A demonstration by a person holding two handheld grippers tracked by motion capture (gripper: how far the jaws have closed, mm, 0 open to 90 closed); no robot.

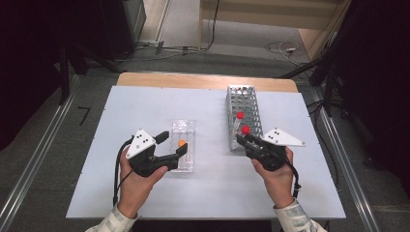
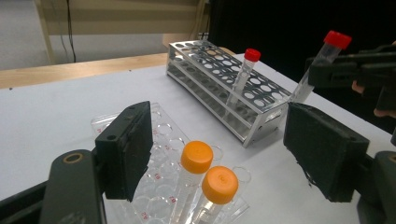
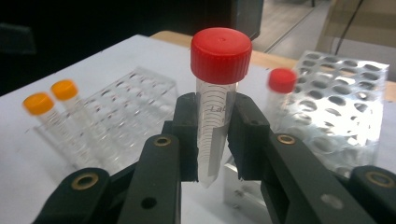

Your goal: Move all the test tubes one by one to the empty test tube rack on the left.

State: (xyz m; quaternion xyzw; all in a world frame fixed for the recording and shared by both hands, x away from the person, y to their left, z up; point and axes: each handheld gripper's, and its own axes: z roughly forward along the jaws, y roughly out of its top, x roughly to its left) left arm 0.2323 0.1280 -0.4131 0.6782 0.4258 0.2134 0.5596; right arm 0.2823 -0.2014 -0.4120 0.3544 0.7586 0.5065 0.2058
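right gripper [image 3: 212,135] is clamped on a red-capped tube [image 3: 215,93], held upright just off the near end of the metal rack [image 1: 243,116], where another red-capped tube [image 1: 239,117] already stands. looks like the carry step, rack to rack. left gripper [image 1: 175,145] has its jaws wide apart with nothing in them, flanking the clear plastic rack [image 1: 183,145] with two orange-capped tubes [image 2: 205,182]. next move probably calls for lining the tip over an open hole and lowering straight.
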